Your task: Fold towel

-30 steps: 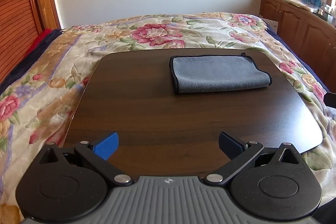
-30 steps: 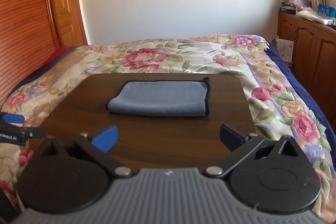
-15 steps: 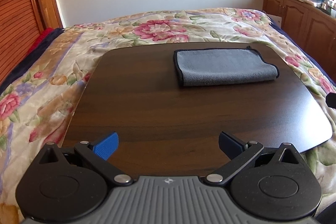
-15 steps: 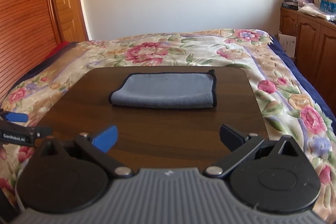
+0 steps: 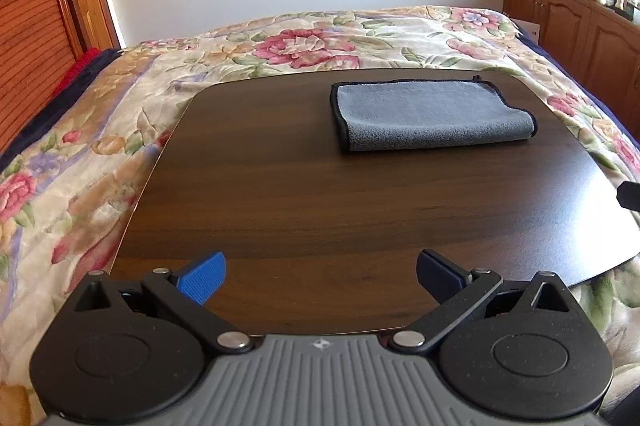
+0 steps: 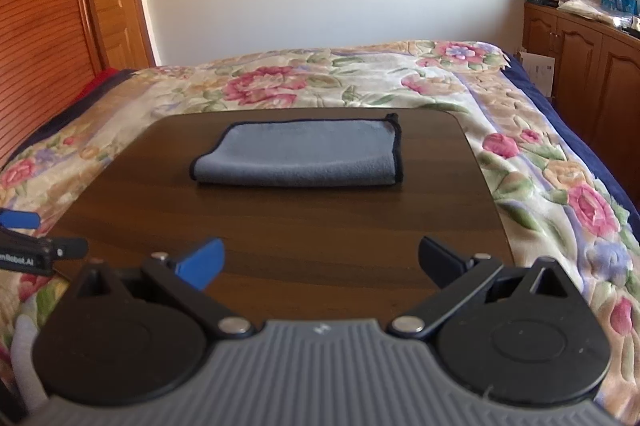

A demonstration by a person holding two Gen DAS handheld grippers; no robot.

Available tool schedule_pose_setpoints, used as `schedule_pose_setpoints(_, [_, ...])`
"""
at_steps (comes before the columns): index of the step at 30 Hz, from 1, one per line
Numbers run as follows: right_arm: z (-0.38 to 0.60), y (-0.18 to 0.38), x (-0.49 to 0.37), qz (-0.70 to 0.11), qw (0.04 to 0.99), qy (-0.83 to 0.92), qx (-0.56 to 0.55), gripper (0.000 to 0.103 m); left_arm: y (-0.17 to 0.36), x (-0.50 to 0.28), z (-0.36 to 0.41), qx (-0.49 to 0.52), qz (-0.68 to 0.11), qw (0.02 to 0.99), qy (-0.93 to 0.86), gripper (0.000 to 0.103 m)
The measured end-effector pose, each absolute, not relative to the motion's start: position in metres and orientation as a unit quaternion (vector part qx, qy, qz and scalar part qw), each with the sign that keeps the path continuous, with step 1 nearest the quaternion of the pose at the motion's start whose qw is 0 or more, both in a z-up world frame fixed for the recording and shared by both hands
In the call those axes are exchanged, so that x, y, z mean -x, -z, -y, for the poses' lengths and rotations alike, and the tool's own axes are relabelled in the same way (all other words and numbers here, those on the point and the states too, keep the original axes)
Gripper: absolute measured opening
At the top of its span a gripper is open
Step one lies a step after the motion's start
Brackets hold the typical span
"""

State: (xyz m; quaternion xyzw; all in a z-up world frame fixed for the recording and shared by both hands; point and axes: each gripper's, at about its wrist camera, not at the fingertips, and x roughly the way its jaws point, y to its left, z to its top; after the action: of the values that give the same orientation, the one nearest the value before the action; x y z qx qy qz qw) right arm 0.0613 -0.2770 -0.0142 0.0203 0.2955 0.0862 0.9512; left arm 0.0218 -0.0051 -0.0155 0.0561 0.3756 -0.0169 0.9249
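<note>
A grey towel (image 5: 430, 114) with a dark hem lies folded flat on the far part of a dark wooden table (image 5: 320, 202). It also shows in the right wrist view (image 6: 304, 154), on the table (image 6: 280, 226). My left gripper (image 5: 320, 276) is open and empty over the near edge of the table, well short of the towel. My right gripper (image 6: 320, 264) is open and empty, also at the near edge. The left gripper's tip shows at the left edge of the right wrist view (image 6: 24, 246).
The table stands on a bed with a floral quilt (image 5: 304, 42). A wooden wardrobe (image 6: 48, 26) is on the left. Wooden cabinets (image 6: 580, 66) with clutter on top run along the right wall.
Both grippers have moved slightly forward and tilted down, so the towel and table sit lower and larger in view. The towel has not moved. Both jaws stay open.
</note>
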Motion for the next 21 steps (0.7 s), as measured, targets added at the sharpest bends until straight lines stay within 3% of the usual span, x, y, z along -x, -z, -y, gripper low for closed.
schedule_pose_setpoints(21, [0.2783,0.0178,-0.0642,-0.301,0.950,-0.078,-0.024,0.103,0.0140,-0.0221,0.0023,-0.045,-0.374,0.926,0.008,0.100])
